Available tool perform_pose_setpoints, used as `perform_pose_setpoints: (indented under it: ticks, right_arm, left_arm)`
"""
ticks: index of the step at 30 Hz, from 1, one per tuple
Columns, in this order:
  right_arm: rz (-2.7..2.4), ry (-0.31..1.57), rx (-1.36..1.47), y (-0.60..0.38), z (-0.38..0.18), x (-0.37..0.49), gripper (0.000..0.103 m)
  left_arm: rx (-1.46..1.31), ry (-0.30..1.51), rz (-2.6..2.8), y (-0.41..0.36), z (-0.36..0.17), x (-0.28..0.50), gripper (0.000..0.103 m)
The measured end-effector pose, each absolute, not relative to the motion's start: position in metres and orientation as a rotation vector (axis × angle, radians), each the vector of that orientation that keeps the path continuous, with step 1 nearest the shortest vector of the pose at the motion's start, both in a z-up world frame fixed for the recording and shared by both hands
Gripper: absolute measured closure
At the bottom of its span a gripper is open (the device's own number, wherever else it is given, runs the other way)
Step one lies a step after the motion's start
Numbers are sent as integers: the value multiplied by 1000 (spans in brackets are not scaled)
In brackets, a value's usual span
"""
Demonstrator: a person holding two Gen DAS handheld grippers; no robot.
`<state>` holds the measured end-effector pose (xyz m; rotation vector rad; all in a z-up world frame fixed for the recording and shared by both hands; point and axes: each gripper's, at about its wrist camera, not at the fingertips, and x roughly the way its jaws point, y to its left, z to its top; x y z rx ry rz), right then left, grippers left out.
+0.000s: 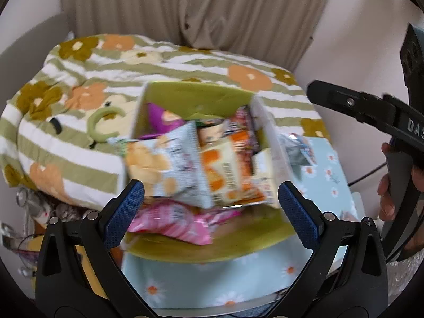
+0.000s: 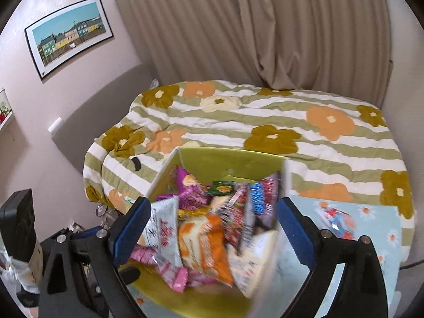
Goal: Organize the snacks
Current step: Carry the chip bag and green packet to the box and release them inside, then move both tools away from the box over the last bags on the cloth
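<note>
The snack box point(image 1: 196, 98) is found dead ahead of both wide-open, empty claws, left claw point(image 1: 210, 212) closest to the pale chip bag point(image 1: 164, 164), right claw point(image 2: 212, 228) alongside.

Left tool point(image 1: 210, 209): black frame, blue textured pads point(image 1: 124, 213); silver screws; right tool point(image 2: 212, 228) alike.

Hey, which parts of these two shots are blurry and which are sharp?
Left wrist view: the snack packets and box smear with motion blur, while the left gripper stays crisp. Right wrist view: packets and box edge blur too; the bedspread and picture are sharp, though fisheye-curved.
</note>
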<state>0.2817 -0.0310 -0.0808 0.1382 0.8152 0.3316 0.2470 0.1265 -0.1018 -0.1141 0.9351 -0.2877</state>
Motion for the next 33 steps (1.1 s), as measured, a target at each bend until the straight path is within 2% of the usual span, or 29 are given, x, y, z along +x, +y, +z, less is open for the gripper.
perform_pose_setpoints:
  ticks: [12, 26, 33]
  right_arm:
    - [149, 749, 123, -165, -60, 183, 8]
    - [4, 836, 143, -282, -109, 95, 8]
    - [-5, 894, 118, -306, -148, 77, 8]
  left_arm:
    - [-64, 910, -439, -8, -85, 204, 2]
    - [-18, 986, -561, -138, -115, 156, 2]
    - [0, 1039, -552, -162, -148, 170, 2]
